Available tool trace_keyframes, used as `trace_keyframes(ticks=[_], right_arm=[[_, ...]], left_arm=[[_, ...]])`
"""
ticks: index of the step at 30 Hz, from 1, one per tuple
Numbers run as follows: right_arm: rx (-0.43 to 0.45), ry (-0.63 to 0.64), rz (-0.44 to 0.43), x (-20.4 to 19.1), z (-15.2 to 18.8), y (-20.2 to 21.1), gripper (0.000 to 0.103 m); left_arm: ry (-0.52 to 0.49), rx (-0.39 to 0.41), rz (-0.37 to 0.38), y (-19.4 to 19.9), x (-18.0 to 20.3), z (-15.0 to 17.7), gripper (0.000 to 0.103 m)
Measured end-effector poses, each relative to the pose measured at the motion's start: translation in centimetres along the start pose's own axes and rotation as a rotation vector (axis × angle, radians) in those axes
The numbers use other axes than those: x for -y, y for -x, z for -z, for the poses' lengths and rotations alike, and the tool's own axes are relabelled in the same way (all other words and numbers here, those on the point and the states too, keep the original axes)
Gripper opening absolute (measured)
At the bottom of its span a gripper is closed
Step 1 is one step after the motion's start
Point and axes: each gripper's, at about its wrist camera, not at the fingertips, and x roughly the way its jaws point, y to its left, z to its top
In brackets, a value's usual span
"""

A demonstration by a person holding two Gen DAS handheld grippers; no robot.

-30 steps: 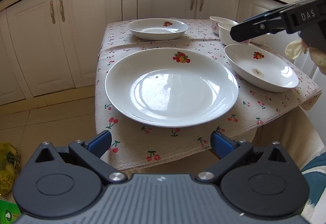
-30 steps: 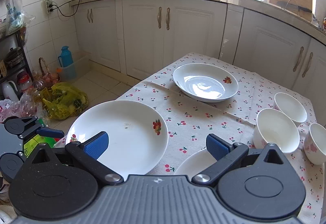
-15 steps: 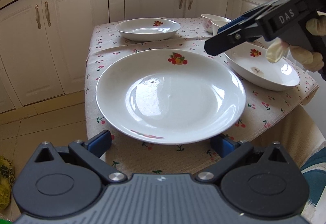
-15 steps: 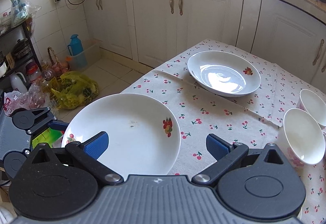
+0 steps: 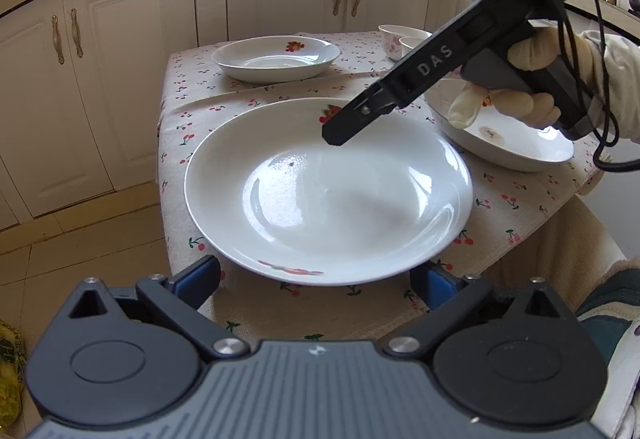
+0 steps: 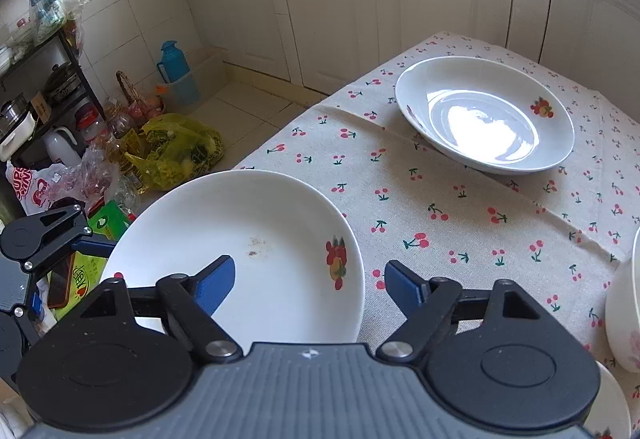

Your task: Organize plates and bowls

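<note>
Both our tongs close in on one thing, the big plate (image 5: 328,191), which we take as the landmark for everything else. It lies flat on the cherry-print cloth (image 5: 516,207) at the near corner of the table, round, so it offers no long axis; only the rim matters. Our left gripper (image 5: 316,279) sits low at the plate's near edge, jaws wide apart, one to either side of the rim and clear of it, having eased in only slightly. Our right gripper (image 6: 308,281) hangs above the plate, pointing steeply down across the rim on the side with the fruit print; its jaws have just been narrowing, with that rim between them in the right wrist view, but we see no pad pressing on the china, so we call them apart. We judge the right hand the nearer to a grip, since the rim lies straight ahead and below it.

Beyond the big plate, toward the cabinets, sits the far plate (image 6: 484,115), well apart. To the right of the big plate lies a third plate (image 5: 508,135), just beside it, and behind that stand small bowls (image 5: 400,39).
</note>
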Motion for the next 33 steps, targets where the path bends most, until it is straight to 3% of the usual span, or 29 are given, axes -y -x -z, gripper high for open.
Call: trace_keyframes(ticks=[6, 16, 33], right_arm=[[-0.03, -0.017, -0.043, 0.4, 0.1, -1.0, 0.067], [-0.028, -0.018, -0.027, 0.8, -0.3, -0.8, 0.066], [0.0, -0.093, 0.068, 5.9, -2.7, -1.4, 0.066]], left_arm=[[-0.036, 0.008, 0.01, 0.2, 0.3, -0.3, 0.098], [-0.053, -0.009, 0.028, -0.6, -0.1, -1.3, 0.098], [-0.083, 0.0, 0.068, -5.1, -0.9, -5.2, 0.098]])
